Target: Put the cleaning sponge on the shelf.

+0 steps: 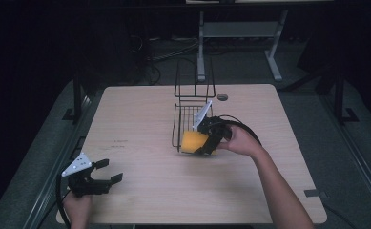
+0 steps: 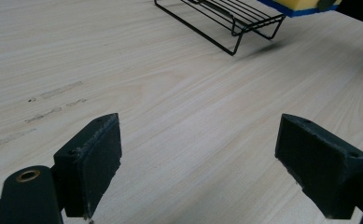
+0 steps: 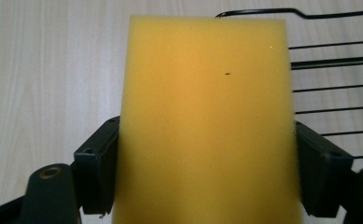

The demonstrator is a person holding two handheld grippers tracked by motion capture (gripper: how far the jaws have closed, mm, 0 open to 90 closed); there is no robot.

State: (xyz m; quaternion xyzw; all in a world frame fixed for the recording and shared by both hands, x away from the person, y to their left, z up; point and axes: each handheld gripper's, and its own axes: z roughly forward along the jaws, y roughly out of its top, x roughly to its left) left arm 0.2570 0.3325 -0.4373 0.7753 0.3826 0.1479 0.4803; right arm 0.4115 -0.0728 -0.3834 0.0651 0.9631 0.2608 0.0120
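Note:
A yellow sponge (image 1: 193, 141) with a blue underside is held at the near edge of a black wire rack (image 1: 187, 114) in the middle of the table. My right gripper (image 1: 207, 143) is shut on the sponge (image 3: 202, 121), one jaw on each long side. In the left gripper view the sponge's blue edge (image 2: 295, 8) shows at the top, beside the rack (image 2: 226, 21). My left gripper (image 1: 108, 171) rests open near the table's front left corner, nothing between its jaws (image 2: 200, 163).
The wooden table (image 1: 140, 181) has a round grommet hole (image 1: 222, 97) behind the rack. The rack has an upright wire back (image 1: 194, 81). Desk legs and cables stand on the dark floor beyond the table.

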